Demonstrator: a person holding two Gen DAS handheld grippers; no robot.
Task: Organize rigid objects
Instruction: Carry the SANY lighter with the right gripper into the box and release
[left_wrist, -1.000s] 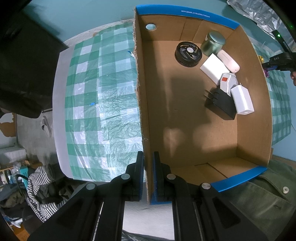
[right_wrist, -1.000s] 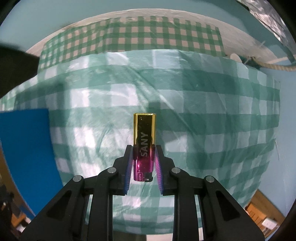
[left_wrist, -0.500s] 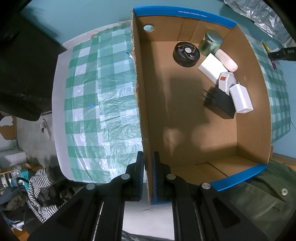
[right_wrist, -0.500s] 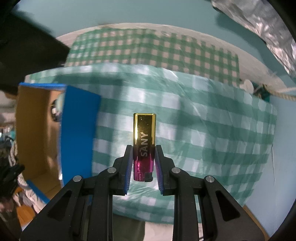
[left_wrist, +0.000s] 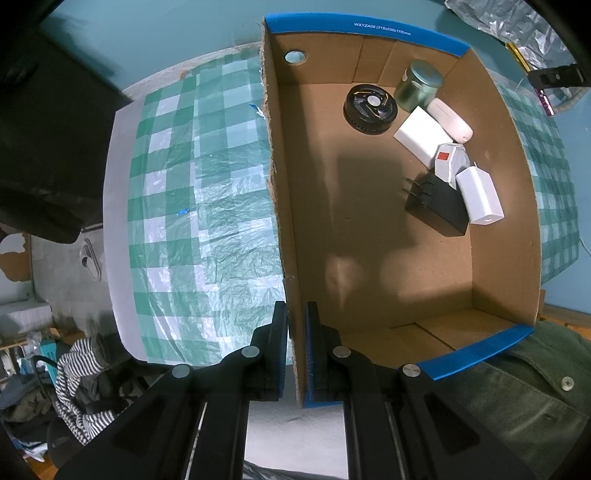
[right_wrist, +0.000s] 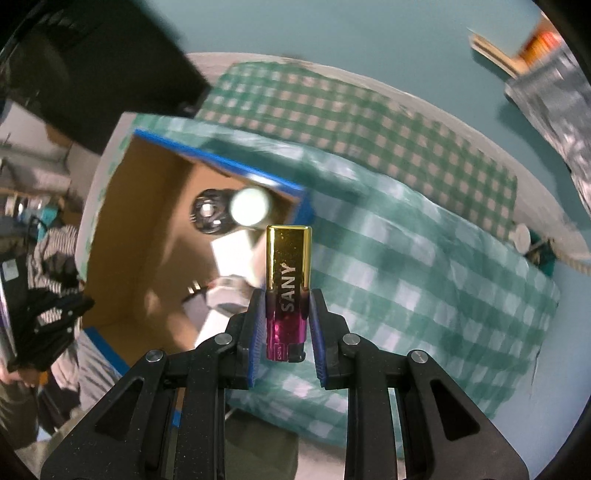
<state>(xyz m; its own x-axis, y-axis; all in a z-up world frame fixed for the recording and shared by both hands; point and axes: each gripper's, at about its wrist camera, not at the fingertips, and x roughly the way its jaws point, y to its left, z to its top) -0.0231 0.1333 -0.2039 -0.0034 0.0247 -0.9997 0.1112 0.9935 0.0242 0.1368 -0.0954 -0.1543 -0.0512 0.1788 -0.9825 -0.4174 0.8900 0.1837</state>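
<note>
The right gripper (right_wrist: 287, 325) squeezes the gold-and-pink stick (right_wrist: 288, 284), standing upright. The box (right_wrist: 122, 236) lies lower left. The left gripper (left_wrist: 295, 347) pinches its wall.

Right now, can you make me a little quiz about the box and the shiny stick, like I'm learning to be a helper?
1. True or false: the left gripper is clamped on the cardboard box wall.
2. What does the right gripper hold?
A. a green tin
B. a gold and pink lighter
C. a white charger
3. Fill in: the round black fan lies ____ the box.

Key
1. True.
2. B: the gold and pink lighter is pinched between its pads.
3. Inside, near the green tin at the far end.
</note>
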